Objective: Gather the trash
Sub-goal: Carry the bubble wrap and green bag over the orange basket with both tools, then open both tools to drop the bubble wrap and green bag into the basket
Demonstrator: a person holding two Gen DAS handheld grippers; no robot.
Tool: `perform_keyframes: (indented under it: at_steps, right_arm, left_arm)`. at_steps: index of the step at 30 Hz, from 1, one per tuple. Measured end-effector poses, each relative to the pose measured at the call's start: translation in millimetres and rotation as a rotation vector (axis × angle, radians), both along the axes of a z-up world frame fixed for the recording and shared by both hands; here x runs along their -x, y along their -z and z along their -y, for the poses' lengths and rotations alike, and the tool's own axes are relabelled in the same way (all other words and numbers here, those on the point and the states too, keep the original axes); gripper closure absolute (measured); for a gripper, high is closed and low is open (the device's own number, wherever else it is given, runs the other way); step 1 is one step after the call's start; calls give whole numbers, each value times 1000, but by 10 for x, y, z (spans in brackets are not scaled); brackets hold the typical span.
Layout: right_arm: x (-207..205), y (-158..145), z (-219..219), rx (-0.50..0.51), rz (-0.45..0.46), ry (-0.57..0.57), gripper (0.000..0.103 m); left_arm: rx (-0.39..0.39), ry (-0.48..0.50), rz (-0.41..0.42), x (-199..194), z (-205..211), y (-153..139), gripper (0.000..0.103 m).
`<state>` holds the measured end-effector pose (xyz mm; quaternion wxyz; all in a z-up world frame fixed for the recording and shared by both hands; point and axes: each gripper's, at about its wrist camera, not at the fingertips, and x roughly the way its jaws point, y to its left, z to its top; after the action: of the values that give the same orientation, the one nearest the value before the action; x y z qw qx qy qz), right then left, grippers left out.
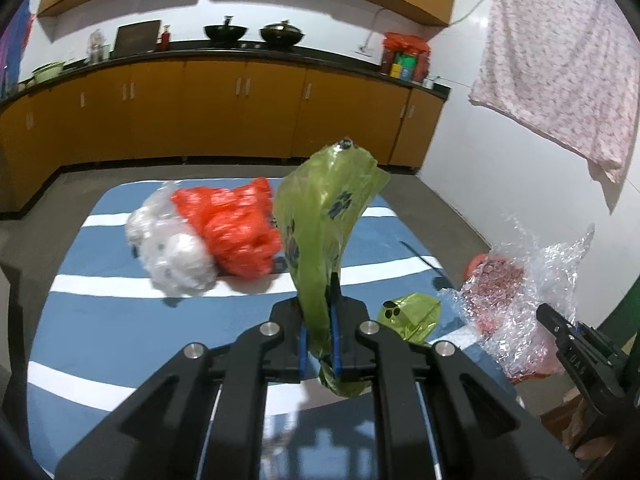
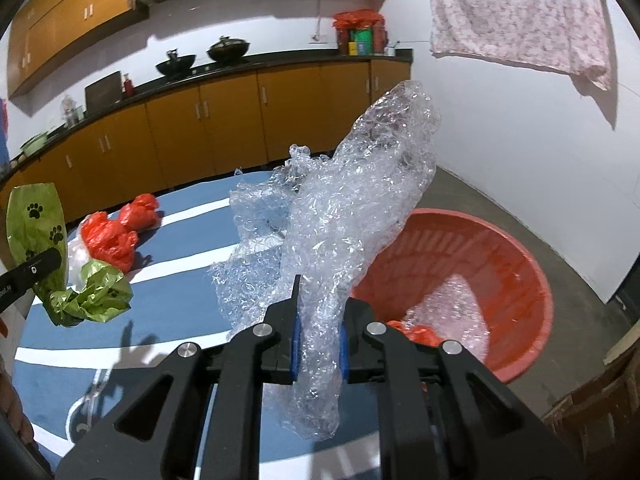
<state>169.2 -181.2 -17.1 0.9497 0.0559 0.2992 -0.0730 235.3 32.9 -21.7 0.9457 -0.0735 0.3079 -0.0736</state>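
Observation:
My left gripper (image 1: 318,312) is shut on a green paw-print plastic bag (image 1: 328,208), which stands up from the jaws above the blue striped cloth (image 1: 120,320). A red bag (image 1: 236,228) and a white bag (image 1: 172,252) lie on the cloth beyond it. A second crumpled green bag (image 1: 412,314) lies to the right. My right gripper (image 2: 320,312) is shut on a clear sheet of bubble wrap (image 2: 360,200), held beside the red basin (image 2: 500,260). The basin holds more bubble wrap and a red bag. The left gripper (image 2: 36,268) with its green bag (image 2: 34,216) shows at the left.
Orange cabinets (image 1: 240,112) with a black counter and two woks (image 1: 226,32) run along the far wall. A floral cloth (image 1: 560,72) hangs on the right wall. The basin stands on the grey floor (image 2: 580,280), with a brown box (image 2: 600,412) near it.

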Motion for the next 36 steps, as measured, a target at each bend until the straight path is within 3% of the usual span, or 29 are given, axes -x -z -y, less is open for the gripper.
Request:
perform_keyframes:
  at_steps: [15,36]
  right_arm:
    - [253,40,608,-14,8,132,89]
    - [235,195,1273,21,-9,279,89]
  left_arm:
    - [-32,182,4,-65,961,-7,93]
    - [-60,360,-51,-445,2062,331,93]
